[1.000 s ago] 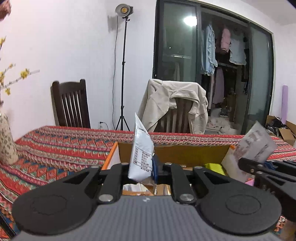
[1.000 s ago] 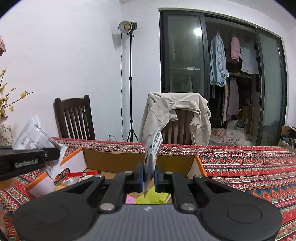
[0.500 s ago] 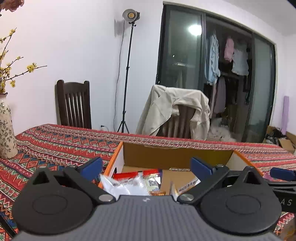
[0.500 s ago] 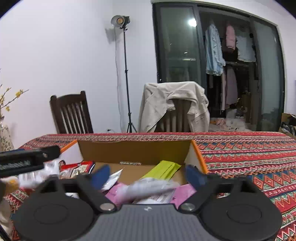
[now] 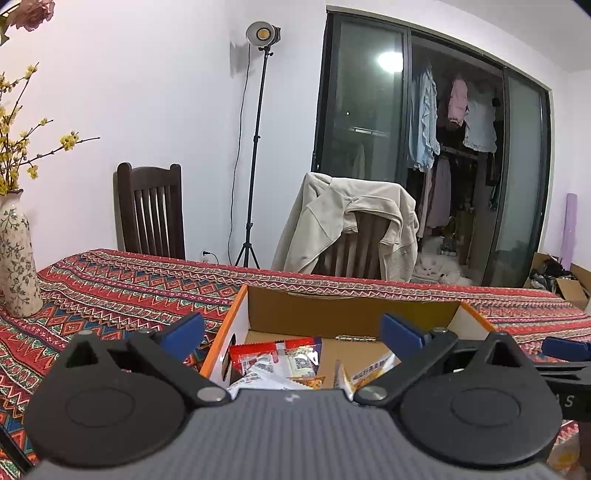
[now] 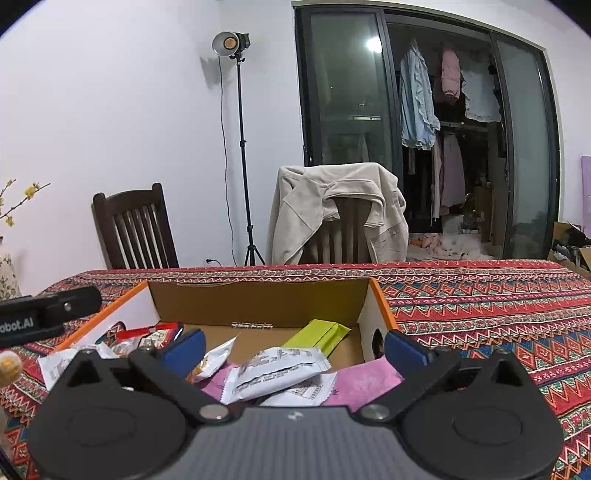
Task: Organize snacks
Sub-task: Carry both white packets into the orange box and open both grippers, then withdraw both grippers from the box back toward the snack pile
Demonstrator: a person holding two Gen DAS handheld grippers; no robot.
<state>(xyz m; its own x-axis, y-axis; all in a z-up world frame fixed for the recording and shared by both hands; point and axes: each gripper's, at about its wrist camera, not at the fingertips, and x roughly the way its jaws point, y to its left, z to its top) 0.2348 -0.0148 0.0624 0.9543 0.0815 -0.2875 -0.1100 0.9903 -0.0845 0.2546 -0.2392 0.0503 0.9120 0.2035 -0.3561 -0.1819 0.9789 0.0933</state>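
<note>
Red patterned tablecloth (image 5: 110, 295) carries an open orange-edged cardboard box (image 6: 258, 299) of snack packets. Both grippers, left (image 5: 291, 332) and right (image 6: 293, 347), gape empty above it. Only the right view shows a green packet (image 6: 317, 334) and white packet (image 6: 273, 373).

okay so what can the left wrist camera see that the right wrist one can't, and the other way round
Only the left wrist view shows the whole vase on the tablecloth and a pink rose at top left. Only the right wrist view shows the green packet, the white packet and the pink packet in the box. Both show the box, the red packet, the jacket on a chair, the lamp, and each its own open gripper: left, right.
</note>
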